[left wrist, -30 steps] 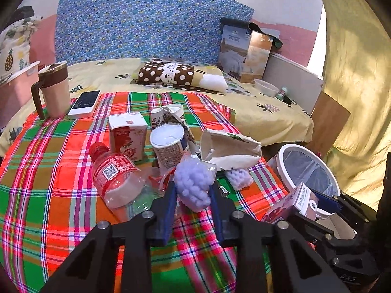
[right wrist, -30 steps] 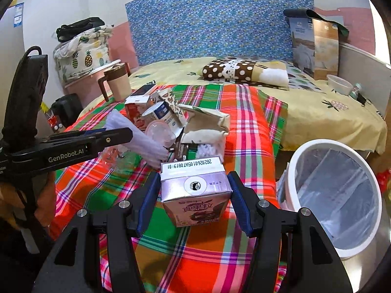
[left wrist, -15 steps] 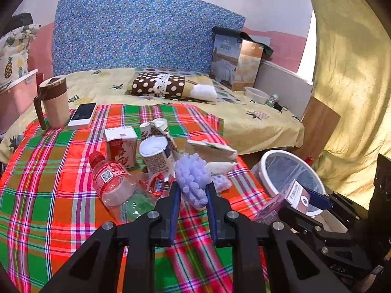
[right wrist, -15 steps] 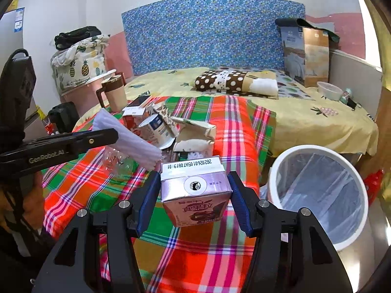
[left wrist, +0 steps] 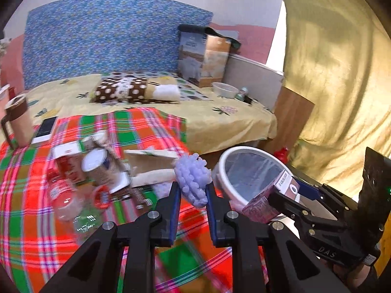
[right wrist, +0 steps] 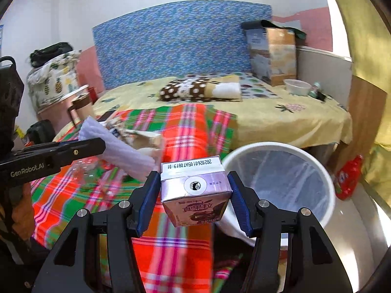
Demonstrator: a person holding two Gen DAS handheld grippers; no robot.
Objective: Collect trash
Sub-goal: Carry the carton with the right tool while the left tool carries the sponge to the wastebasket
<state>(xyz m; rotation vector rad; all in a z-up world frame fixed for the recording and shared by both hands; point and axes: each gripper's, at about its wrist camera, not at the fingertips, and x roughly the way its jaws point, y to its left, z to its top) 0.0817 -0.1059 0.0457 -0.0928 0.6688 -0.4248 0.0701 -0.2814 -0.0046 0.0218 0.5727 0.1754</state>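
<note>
My left gripper point(left wrist: 193, 191) is shut on a lilac foam net sleeve point(left wrist: 193, 178), held above the plaid cloth near the bin's left rim. That sleeve point(right wrist: 117, 151) also shows from the side in the right wrist view, sticking out of the left gripper point(right wrist: 100, 146). My right gripper point(right wrist: 195, 191) is shut on a purple drink carton point(right wrist: 195, 193), just left of the white bin point(right wrist: 281, 178). In the left wrist view the same carton point(left wrist: 266, 200) hangs over the bin's point(left wrist: 246, 171) near rim. More trash lies on the cloth: a clear bottle point(left wrist: 63, 200), a red carton point(left wrist: 66, 163), a paper cup point(left wrist: 97, 168), a torn box point(left wrist: 151, 163).
A plaid cloth point(left wrist: 29, 219) covers the near end of the bed. A brown mug point(left wrist: 18, 119) and a phone point(left wrist: 46, 127) sit at its far left. A dotted pillow point(left wrist: 122, 89), a paper bag point(left wrist: 202, 58) and a small bowl point(left wrist: 224, 89) lie further back. A yellow curtain point(left wrist: 342, 73) hangs on the right.
Both grippers have swung right toward the bin, each keeping its item. The left jaws have closed tighter on the foam sleeve and lifted it off the trash pile.
</note>
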